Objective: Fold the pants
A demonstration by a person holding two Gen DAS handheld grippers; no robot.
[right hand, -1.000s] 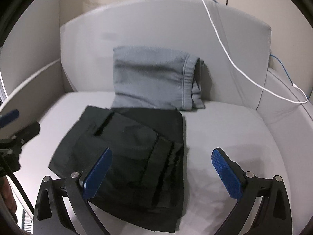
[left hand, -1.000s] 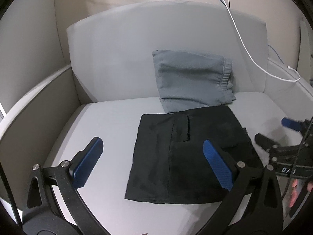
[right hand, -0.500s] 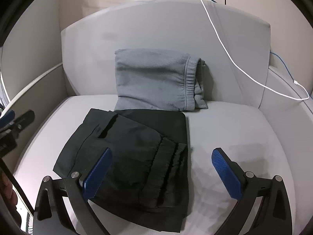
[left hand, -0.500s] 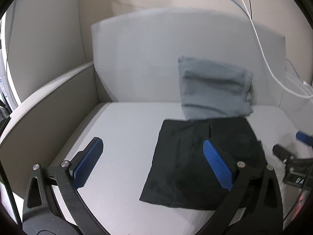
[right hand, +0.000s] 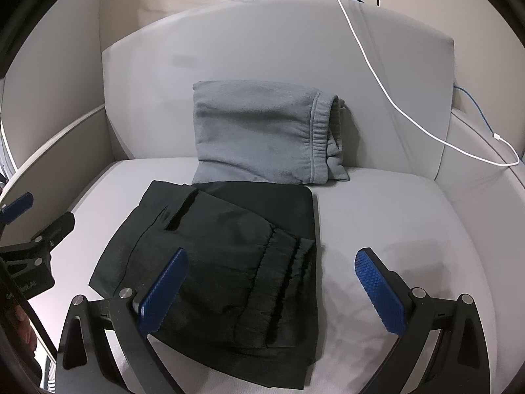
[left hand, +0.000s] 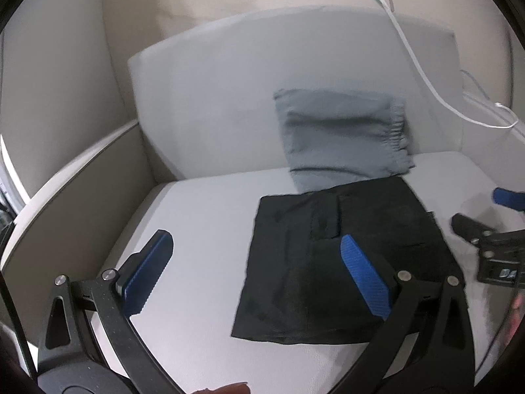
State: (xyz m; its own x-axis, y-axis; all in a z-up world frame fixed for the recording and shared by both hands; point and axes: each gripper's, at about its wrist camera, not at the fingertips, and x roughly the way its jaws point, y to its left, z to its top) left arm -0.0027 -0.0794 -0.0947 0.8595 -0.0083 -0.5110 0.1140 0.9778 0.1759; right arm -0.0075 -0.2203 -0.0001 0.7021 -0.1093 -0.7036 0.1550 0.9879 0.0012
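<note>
Resting on my grey armchair, black pants lie folded on the seat, touching grey sweatpants against the backrest. My left tool and right tool hover above, both spread wide, gripping nothing.

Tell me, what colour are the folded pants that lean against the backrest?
Grey: the folded pants show best in the right wrist view.

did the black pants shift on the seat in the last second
No. The black pants keep their far edge tucked against the grey pants leaning on the backrest; only the cameras moved.
</note>
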